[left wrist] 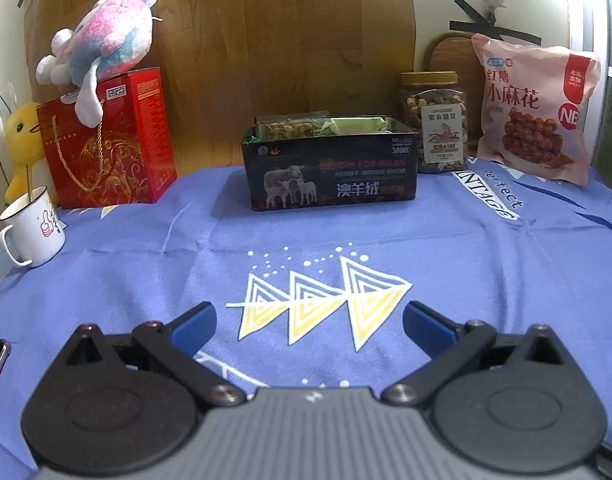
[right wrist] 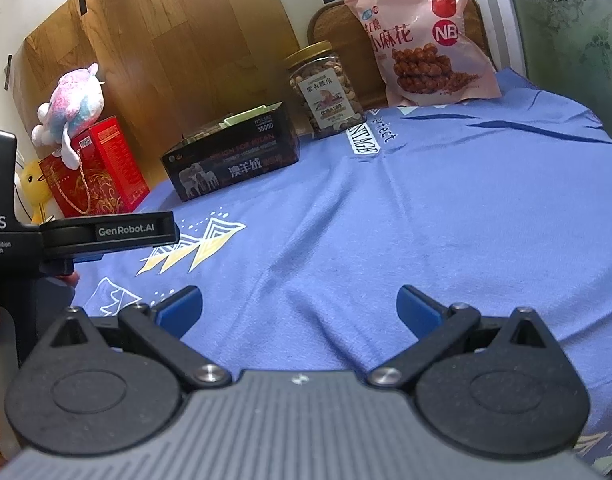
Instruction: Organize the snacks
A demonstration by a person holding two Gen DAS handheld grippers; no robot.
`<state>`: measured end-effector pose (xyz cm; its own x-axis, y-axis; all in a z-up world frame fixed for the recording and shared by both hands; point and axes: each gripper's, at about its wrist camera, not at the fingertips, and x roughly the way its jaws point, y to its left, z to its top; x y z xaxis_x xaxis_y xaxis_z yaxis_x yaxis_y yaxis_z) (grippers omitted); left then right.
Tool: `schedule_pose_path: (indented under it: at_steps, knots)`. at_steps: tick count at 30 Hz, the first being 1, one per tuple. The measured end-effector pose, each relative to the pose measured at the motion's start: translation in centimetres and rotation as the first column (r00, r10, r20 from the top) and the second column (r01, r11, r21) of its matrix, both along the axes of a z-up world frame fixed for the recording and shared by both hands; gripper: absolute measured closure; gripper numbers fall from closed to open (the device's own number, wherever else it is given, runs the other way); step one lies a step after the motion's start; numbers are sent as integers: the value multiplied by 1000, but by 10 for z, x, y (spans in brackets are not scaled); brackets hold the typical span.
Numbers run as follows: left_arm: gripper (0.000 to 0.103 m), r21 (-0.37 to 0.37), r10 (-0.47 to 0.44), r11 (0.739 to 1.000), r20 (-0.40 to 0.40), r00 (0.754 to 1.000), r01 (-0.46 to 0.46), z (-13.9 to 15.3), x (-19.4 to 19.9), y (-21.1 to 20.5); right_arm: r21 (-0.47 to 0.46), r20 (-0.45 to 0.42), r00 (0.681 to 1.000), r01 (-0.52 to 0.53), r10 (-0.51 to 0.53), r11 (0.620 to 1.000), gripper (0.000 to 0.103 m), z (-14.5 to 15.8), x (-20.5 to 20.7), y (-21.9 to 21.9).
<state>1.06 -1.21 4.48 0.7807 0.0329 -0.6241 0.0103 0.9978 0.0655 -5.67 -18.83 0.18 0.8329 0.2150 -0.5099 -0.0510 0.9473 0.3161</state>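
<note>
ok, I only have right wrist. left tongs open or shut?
Observer: Open, nothing between them. The left tongs hover over the blue cloth.
Operator: Can't make out what's in the black box.
Observer: A nut bar packet and green wrappers.
Operator: Anything left of the red box?
Observer: A white mug with a stick in it, in front of the yellow duck toy.
</note>
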Motion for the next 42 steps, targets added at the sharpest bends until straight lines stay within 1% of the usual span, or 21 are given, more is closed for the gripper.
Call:
schedule_pose_path:
  at_steps: [6,9,11,17,20,22,24,28,31,34,42]
  knots:
    - [0,5,15,1000,19,1000,-15,2,-6,5,-22,-1,999,-32,32,999,0,3,3,8]
    - [0,22,12,1000,-1,1000,-12,0,-4,5,-23,14,999,-43,43,999,0,6,2,9]
    - [0,40,2,999,-2,1000,-2,0,-5,1,-24,33,999,-28,29,999,0,5,-2,7]
    - [0,53,-14,999,33,999,12,10,-12,-10,20,24,1000,3,-4,1000,0,3,-2,-7]
    - [0,45,-32,999,20,999,31,14,-12,-14,24,32,999,-17,16,1000,0,7,-1,-9]
    - [0,53,-38,998,25,999,37,18,-12,-17,36,35,999,-36,35,999,0,9,5,-12]
    - [0,74,-33,997,32,999,30,21,-10,-21,43,35,998,-45,43,998,0,12,13,-16]
    - [0,89,-36,995,25,999,34,25,-1,-34,5,43,997,-60,60,998,0,13,22,-21]
    - [0,119,-42,992,20,999,39,23,5,-48,4,47,997,-54,54,999,0,13,25,-30]
    - [0,126,-50,991,4,999,49,20,8,-57,21,53,998,-44,43,999,0,14,27,-39]
    - [0,136,-18,991,-19,1000,20,16,21,-66,44,60,996,-68,65,997,0,12,40,-48]
